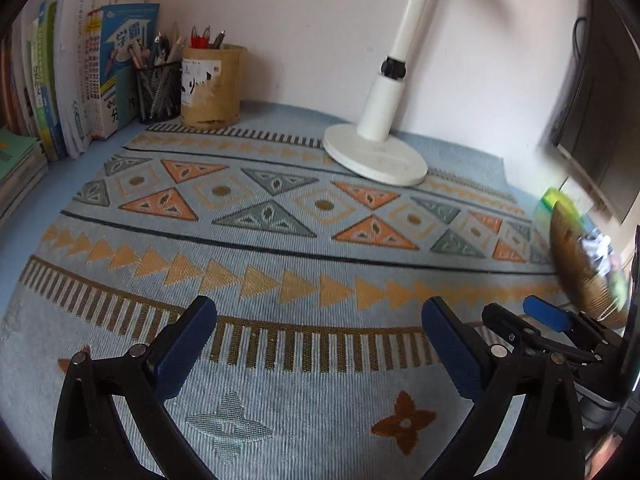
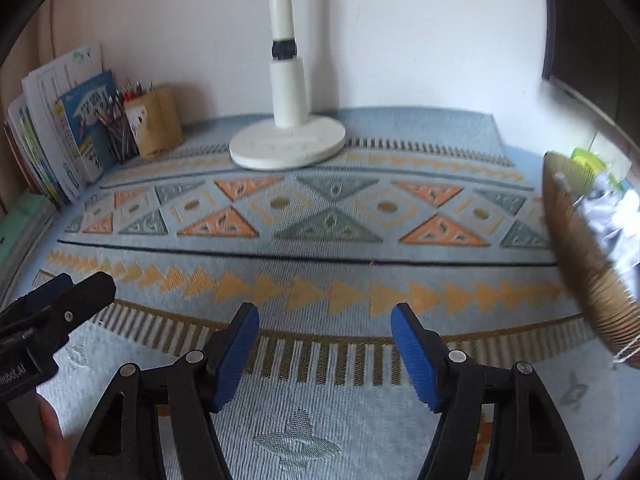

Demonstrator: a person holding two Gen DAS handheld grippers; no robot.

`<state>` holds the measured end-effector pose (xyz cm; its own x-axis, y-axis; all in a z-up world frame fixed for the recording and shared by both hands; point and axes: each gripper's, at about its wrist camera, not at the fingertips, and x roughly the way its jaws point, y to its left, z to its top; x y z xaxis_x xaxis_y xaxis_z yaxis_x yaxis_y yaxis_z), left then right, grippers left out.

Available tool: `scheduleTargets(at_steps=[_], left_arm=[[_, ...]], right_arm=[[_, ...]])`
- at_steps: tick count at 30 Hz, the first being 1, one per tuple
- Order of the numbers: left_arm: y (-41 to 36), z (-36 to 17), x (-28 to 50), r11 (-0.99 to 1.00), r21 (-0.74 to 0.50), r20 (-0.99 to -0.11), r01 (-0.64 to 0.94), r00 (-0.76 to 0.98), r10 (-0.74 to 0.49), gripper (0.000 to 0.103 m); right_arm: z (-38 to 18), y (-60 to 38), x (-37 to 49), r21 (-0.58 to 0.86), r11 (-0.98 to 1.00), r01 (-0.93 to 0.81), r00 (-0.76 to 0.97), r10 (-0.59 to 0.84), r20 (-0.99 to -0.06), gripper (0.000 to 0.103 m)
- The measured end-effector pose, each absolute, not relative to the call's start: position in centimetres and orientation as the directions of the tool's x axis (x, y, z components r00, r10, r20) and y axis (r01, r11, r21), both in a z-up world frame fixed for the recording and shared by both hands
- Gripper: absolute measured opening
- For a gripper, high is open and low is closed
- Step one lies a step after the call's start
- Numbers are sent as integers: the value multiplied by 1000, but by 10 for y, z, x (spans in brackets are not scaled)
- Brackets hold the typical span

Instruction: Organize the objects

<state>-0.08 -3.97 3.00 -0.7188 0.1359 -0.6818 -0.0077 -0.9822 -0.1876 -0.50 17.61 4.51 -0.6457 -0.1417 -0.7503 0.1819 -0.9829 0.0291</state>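
Note:
My left gripper [image 1: 316, 312] hangs over the patterned blue table cloth [image 1: 280, 240], jaws wide open and nothing between them. My right gripper [image 2: 325, 314] is also open and empty above the same cloth [image 2: 320, 272]. Each shows in the other's view: the right gripper [image 1: 520, 316] at the lower right, the left gripper [image 2: 68, 288] at the lower left. A woven brown basket [image 1: 580, 264] [image 2: 580, 256] sits at the right edge, blurred, with crumpled white and green items inside. A green object [image 1: 554, 200] lies just behind it.
A white lamp base [image 1: 376, 156] [image 2: 288, 144] stands at the back centre. A black mesh pen cup [image 1: 158, 92], a tan pen holder [image 1: 212, 88] and upright books [image 1: 100, 72] fill the back left corner. A dark monitor [image 1: 592, 120] stands at the far right.

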Motion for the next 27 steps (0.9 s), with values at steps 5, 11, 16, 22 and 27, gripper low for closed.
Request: scheduleTargets(at_steps=[5,11,16,22,27], left_arm=[[-25,23,-2,-994,-106,-724,-25,-683,94,102],[-23,13,-13,-998,-61,-790,6,-612,45,102],[-16,9,-18,-1000,-2,-816,11,-578,-4,103],[-18,9,-18,-1000,-7,-817,10,-577,0,103],[-18,9,-18,-1000,-7,-817,10,-577,0,103]], right_arm=[[40,186,-12,65,-986,155,-594,-145,-791,67],[41,179,-10,13,-986,167,-600,-111,-792,68],[40,178,-12,-2,-988,156,-598,-93,-796,73],[39,178,-13,2,-988,156,-593,-96,-800,78],[39,177,-13,0,-988,153,-586,-91,-805,86]])
